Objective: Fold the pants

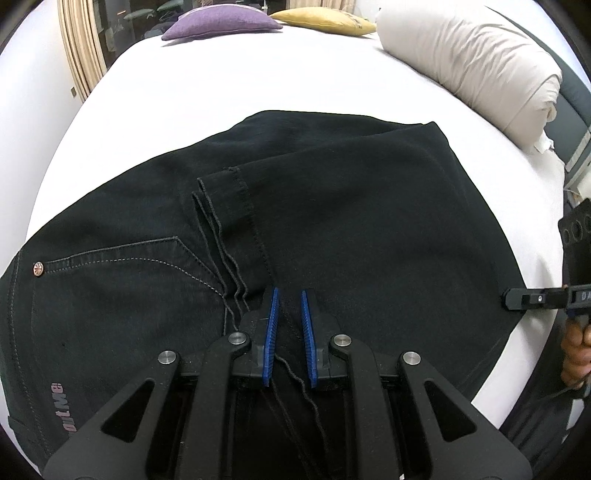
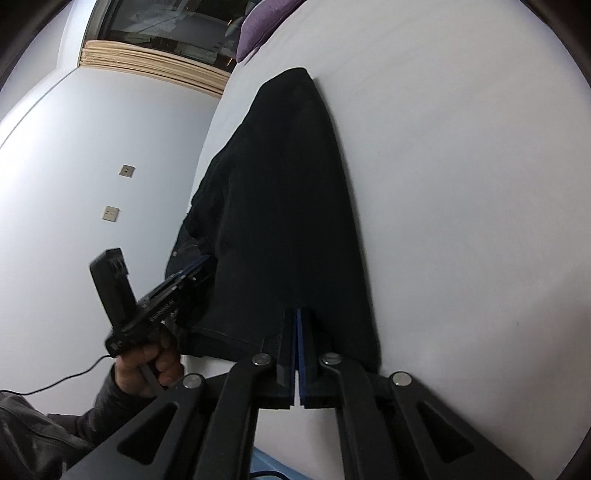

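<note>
Black pants (image 1: 369,221) lie folded on the white bed (image 1: 221,85), the leg hems resting over the seat with its back pocket. My left gripper (image 1: 290,306) points down at the near edge, and its blue pads (image 1: 272,317) stand narrowly apart with a ridge of pants fabric between them. In the right wrist view the pants (image 2: 280,203) stretch away as a long dark strip. My right gripper (image 2: 297,321) is shut, its pads together, tips at the pants' near end; whether cloth is pinched is hidden. The right gripper (image 1: 511,297) also shows at the pants' right edge.
A purple cushion (image 1: 221,22), a yellow cushion (image 1: 325,20) and a rolled white duvet (image 1: 469,62) lie at the far end of the bed. A person's hand (image 2: 147,362) holds the left gripper (image 2: 192,271). A cable (image 2: 55,384) trails beside the bed by the wall.
</note>
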### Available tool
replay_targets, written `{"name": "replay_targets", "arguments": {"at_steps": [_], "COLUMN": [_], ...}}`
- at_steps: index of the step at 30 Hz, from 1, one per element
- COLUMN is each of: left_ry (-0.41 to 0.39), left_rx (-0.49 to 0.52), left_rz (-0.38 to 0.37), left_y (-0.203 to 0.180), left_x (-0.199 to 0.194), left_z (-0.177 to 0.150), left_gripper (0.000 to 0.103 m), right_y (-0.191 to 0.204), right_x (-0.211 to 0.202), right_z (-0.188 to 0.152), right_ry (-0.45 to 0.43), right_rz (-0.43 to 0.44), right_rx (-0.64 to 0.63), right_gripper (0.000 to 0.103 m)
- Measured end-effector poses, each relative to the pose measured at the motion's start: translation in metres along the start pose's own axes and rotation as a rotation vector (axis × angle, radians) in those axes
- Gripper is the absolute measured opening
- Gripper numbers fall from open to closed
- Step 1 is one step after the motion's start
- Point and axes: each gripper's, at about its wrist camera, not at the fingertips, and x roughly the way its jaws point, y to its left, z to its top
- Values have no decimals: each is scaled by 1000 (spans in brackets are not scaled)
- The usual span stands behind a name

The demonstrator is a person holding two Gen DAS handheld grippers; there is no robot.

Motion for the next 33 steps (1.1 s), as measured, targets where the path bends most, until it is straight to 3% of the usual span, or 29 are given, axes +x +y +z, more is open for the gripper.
{"name": "replay_targets", "arguments": {"at_steps": [10, 18, 23, 24, 26, 30, 33], "left_ry": [-23, -58, -67, -81, -117, -201, -217], "left_rx": [-2, -78, -147, -172, -217, -376, -559], "left_rz": [-24, -94, -84, -70, -73, -99, -131], "left_y": [9, 27, 50, 58, 70, 104, 140], "left_x": [-3, -21, -49, -61, -80, -120, -135], "left_z": [-7, -20, -48, -57, -71, -107, -136], "left_gripper": [12, 13, 13, 13, 13, 13, 13], "right_y": [7, 10, 33, 42, 54, 92, 118], "right_x": [0, -5, -17, -20, -24, -18, 10], "right_z": [-8, -18, -35, -41, -48, -39, -18], "right_ry": [-105, -195, -236, -244, -254, -269, -225], "right_rz": [-47, -78, -178, -195, -175, -61, 42], "right_rx": [7, 66, 67, 54, 43, -40, -94], "right_gripper": [0, 0, 1, 7, 20, 21, 34]}}
